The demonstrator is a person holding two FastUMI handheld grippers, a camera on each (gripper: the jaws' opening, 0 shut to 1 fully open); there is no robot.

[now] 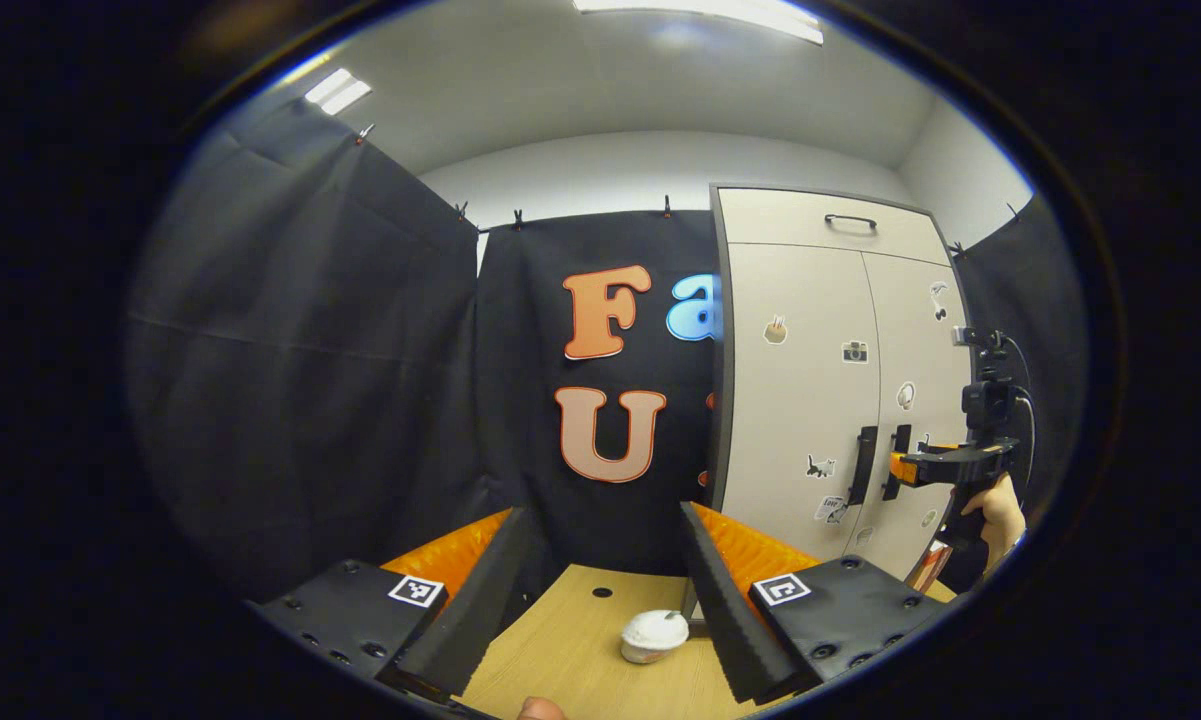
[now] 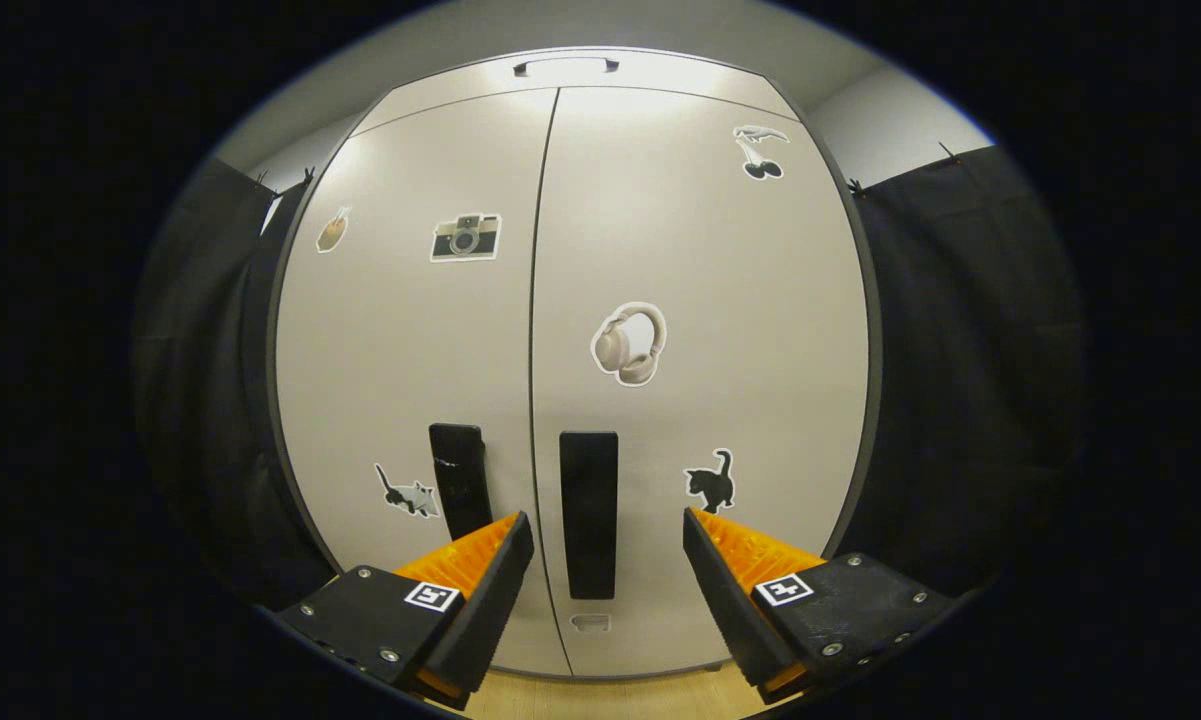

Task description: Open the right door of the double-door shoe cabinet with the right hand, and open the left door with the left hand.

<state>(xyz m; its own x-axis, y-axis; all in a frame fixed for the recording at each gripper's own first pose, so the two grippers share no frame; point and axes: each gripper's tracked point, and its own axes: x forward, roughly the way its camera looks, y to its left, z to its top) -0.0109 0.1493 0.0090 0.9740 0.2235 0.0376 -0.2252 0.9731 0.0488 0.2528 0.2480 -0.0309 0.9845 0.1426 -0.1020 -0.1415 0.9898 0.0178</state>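
Doors of the pale grey double-door shoe cabinet (image 2: pixel 580 300) are both closed, filling the centre of the right gripper view. Step in hand looks like the approach to the right door: the right gripper (image 2: pixel 600 545) is spread open with the right door's black vertical bar handle (image 2: pixel 589 510) between its fingers, not yet pinched. Next, it likely must close on that handle and pull. Low in the left gripper view, the left gripper (image 1: pixel 600 545) hangs open above a light wooden table (image 1: pixel 560 650), the cabinet at the right of frame.
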